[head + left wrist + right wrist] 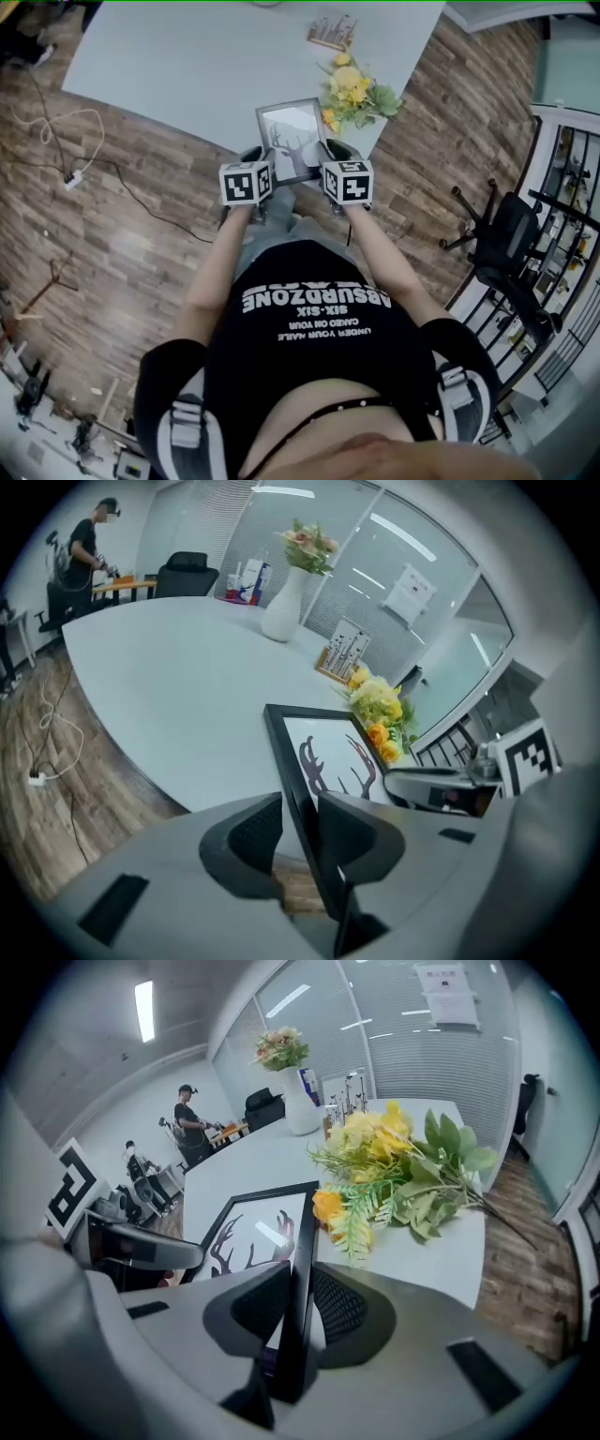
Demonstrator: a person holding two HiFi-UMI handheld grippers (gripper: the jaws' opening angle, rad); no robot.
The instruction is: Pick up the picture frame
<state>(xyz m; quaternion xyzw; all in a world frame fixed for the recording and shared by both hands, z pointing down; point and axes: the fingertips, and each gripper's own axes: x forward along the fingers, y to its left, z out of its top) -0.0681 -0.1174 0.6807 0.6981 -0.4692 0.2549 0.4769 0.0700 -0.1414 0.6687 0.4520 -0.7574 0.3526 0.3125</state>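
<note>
— Where's the picture frame (292,138)?
— At the near edge of the counter (187,66), just left of the yellow flowers (356,94)
— Is it held?
— The right gripper (298,1302) is clamped on its right edge. The left gripper (302,832) straddles the left edge, partly open, with a sliver of gap beside one pad

Forearms extended forward (side by side), left gripper (298,829) jaws apart, right gripper (300,1305) clamped on picture frame (291,131)
</note>
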